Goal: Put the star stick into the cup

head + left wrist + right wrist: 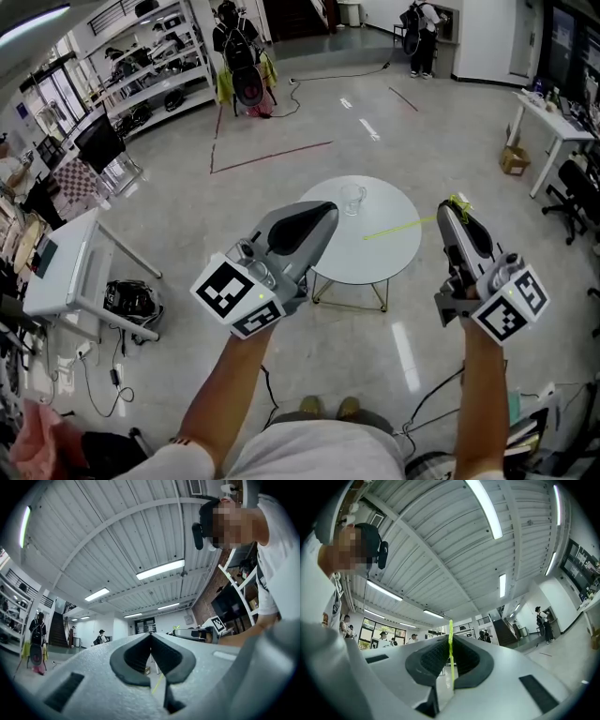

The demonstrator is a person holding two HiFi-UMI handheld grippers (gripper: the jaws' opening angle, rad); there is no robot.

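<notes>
Clear glossy cup [352,199], matt white table [375,258] — polished grey floor [281,122]

Grippers: two, the left gripper [325,216] and the right gripper [449,210]
Star stick [398,228]: one
Cup [352,199]: one
Round table [375,261]: one

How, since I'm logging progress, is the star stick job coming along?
Done: the star stick is picked up, clamped in the right gripper. In hand: it is held raised beside the round table. Left: getting it into the empty glass cup there.
</notes>
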